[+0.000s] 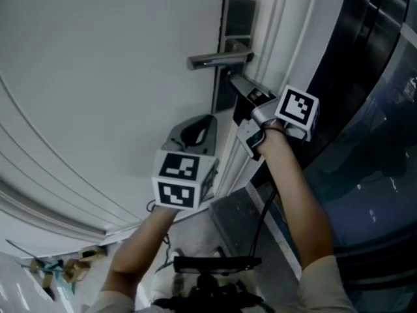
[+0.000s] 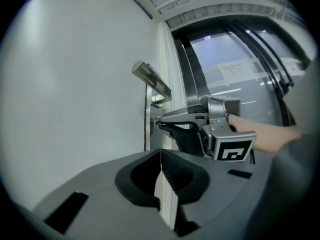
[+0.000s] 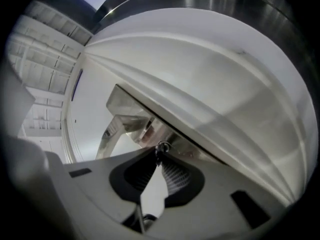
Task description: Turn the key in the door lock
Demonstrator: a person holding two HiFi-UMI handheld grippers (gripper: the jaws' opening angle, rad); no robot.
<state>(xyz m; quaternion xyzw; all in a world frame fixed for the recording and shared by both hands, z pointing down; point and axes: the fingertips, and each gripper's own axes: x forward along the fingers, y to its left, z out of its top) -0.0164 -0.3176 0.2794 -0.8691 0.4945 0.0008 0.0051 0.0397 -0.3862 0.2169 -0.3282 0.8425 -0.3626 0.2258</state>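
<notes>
A white door [image 1: 98, 77] carries a metal lock plate [image 1: 238, 18] with a lever handle [image 1: 218, 60]. My right gripper [image 1: 232, 78] reaches in level below the handle, its tips at the keyhole. In the right gripper view its jaws [image 3: 160, 156] are shut on the small key [image 3: 162, 146], whose ring shows at the pad tips against the plate. From the left gripper view, the right gripper [image 2: 160, 123] is seen pressed to the lock plate [image 2: 147, 134] under the handle [image 2: 152, 79]. My left gripper [image 2: 160, 153] hangs back from the door, shut and holding nothing; it sits lower left of the lock [image 1: 199, 126].
The door frame [image 1: 277, 38] runs beside the lock, with a dark glass panel [image 1: 371, 109] to its right. A paper notice [image 2: 240, 69] is stuck on the glass. Small clutter [image 1: 65, 266] and a black device [image 1: 215, 266] lie on the floor below.
</notes>
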